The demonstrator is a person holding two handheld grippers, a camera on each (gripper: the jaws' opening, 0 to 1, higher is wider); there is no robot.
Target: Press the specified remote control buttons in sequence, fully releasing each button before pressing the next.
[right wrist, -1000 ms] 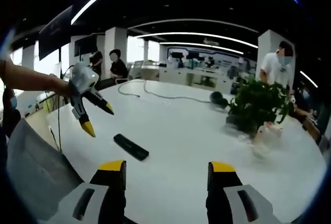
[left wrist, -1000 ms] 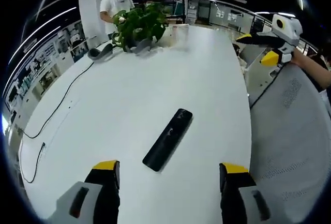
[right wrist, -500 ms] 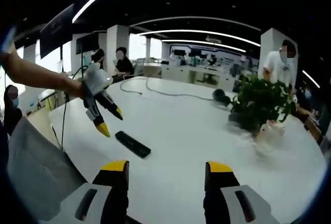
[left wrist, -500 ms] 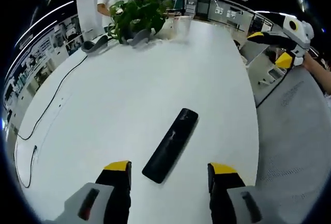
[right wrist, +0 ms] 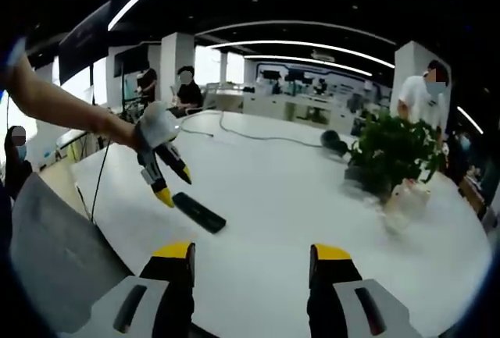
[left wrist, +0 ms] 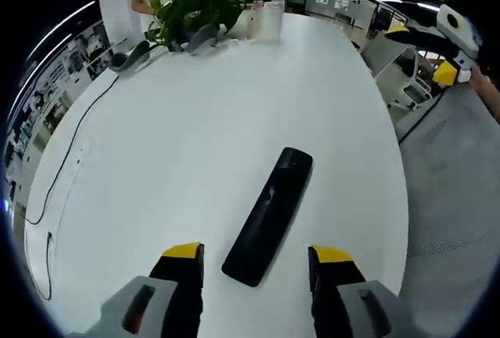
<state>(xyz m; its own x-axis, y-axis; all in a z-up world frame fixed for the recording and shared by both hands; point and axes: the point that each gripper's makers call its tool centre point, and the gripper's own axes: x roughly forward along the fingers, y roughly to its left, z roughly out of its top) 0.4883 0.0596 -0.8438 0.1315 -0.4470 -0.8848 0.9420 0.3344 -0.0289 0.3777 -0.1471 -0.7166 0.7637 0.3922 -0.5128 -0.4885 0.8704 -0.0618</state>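
Remote control [left wrist: 269, 215] lies flat on white table [left wrist: 195, 119], near potted plant [left wrist: 195, 6].

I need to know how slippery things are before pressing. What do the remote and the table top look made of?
The remote looks like black plastic, matte, with only a faint sheen along its top. The table top looks like a smooth white laminate or painted board, slightly glossy, though the exact material can't be told from its look. The left gripper is open near the remote's close end.
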